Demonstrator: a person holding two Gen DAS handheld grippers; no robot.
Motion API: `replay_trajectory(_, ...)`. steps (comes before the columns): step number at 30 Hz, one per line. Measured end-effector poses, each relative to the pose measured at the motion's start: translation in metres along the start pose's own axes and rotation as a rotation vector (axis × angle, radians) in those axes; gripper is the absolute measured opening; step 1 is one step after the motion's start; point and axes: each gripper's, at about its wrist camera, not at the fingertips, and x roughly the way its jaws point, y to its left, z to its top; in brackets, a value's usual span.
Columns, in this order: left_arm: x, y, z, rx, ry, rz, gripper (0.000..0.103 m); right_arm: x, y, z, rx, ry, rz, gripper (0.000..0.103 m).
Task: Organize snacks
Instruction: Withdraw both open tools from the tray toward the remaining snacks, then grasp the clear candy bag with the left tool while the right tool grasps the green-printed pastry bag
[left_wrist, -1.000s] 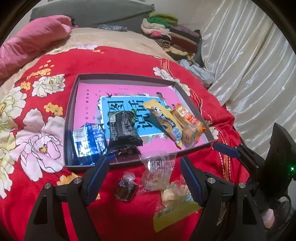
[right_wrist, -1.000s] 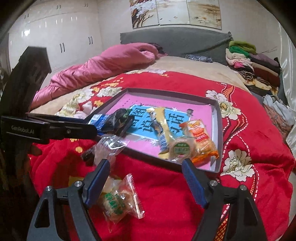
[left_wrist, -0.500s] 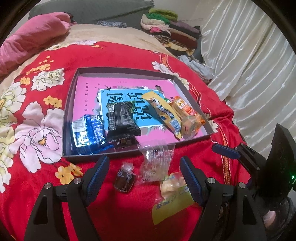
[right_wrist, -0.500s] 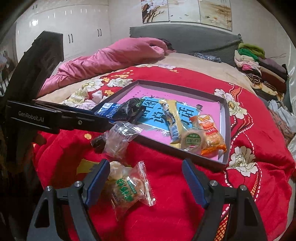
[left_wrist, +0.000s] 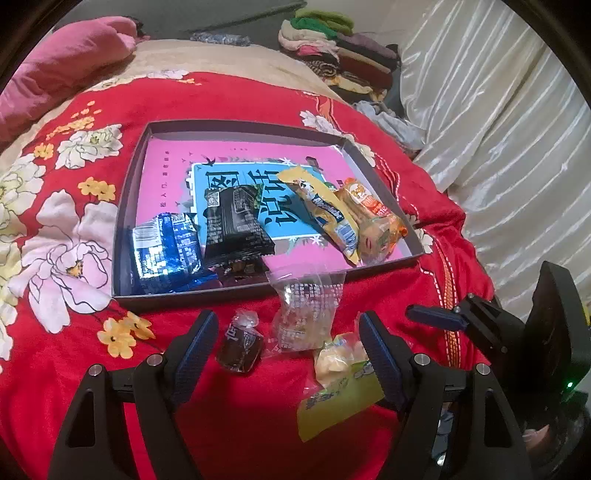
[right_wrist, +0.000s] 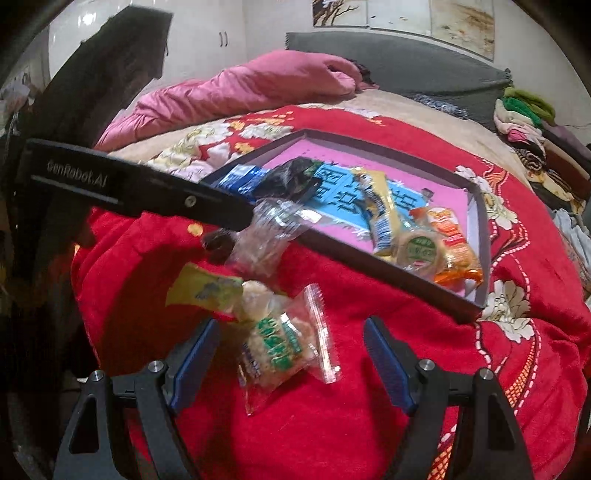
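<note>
The chief risk from here is a clumsy pick: the loose snacks lie on a soft red bedspread (left_wrist: 258, 424) that gives under pressure, so the right tongs (right_wrist: 291, 354) could pinch fabric along with the green-labelled clear packet (right_wrist: 284, 347), or catch only its thin sealed edge and let it slide out on the way to the shallow tray (left_wrist: 125, 236). The yellow packet (right_wrist: 207, 290) touches that clear one and may be dragged along with it. A clear bag (left_wrist: 306, 314) leans against the tray's near wall, and beside it lies a small dark candy (left_wrist: 240, 349); the left tongs (left_wrist: 288, 354) sit close over both, so closing there could nudge one while taking the other. The two tools are also near each other, the left one's arm crossing the right wrist view, and a careless reach might make them collide. Inside the tray lie a blue packet (left_wrist: 166, 251), a black packet (left_wrist: 234, 229), a long yellow bar (left_wrist: 325, 214) and an orange packet (left_wrist: 373, 218) over a round green-labelled cake (right_wrist: 419, 249). Both tongs tilt steeply down toward the bed, each spread wide and holding nothing, the right pair straddling the green-labelled packet without touching it
</note>
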Motion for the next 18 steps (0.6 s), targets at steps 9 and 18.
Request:
replay_trajectory(9,0.01,-0.009,-0.004,0.023,0.025,-0.017,0.08,0.018,0.017,-0.005,-0.092,0.064,-0.014,0.08)
replay_trajectory(18,0.019,-0.012,-0.004,0.025,0.033,-0.03,0.079,0.036,0.013,-0.005,-0.115,0.106,-0.013,0.071)
